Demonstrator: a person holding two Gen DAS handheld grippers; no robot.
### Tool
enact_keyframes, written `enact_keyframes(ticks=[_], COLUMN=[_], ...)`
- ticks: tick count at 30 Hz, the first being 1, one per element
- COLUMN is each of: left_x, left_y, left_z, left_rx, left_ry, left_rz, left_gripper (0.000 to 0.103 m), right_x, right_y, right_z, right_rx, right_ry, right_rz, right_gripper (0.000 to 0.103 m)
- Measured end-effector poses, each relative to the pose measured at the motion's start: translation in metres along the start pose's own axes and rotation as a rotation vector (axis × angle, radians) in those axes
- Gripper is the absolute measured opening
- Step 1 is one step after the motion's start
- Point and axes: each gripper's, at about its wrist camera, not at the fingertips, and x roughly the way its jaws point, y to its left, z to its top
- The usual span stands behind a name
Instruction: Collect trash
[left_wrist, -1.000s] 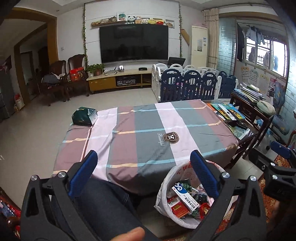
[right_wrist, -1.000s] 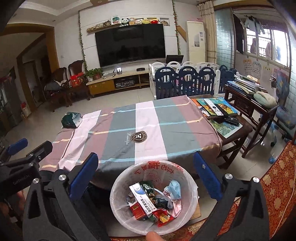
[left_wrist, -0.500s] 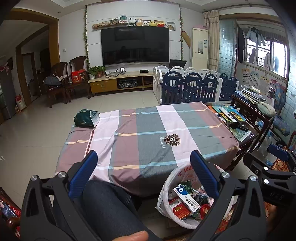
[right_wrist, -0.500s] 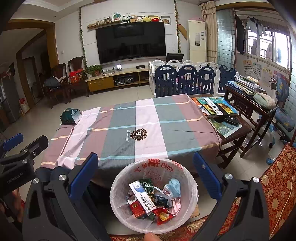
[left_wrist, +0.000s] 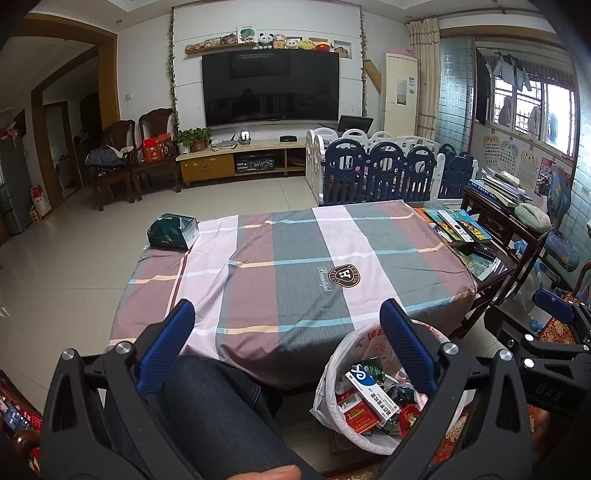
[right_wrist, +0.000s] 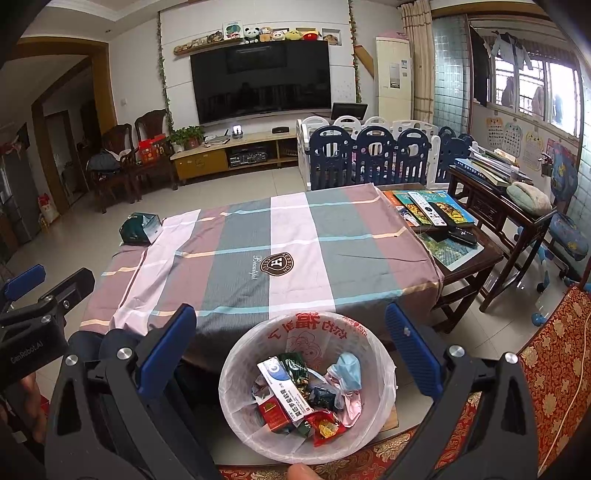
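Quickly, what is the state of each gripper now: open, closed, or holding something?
Left gripper: open, holding nothing.
Right gripper: open, holding nothing, above the trash bin.

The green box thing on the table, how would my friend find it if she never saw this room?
Find the big table with the striped cloth in the middle of the room. Go to its far left corner, nearest the wooden chairs. The dark green box sits there alone, the only thing on the cloth; the books lie beyond the cloth's right edge.
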Motion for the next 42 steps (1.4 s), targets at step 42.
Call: enact_keyframes(ticks=[42], left_x=[0.006], left_y=[-0.002], left_z=[-0.010], left_rx=[0.010], left_ry=[0.025], left_rz=[-0.018], left_gripper=[0.100], right_x=[0.001], right_y=[-0.002], right_z=[-0.003], right_rx=[0.007], right_ry=[0.008], right_rz=[-0.004], right_gripper=[0.100])
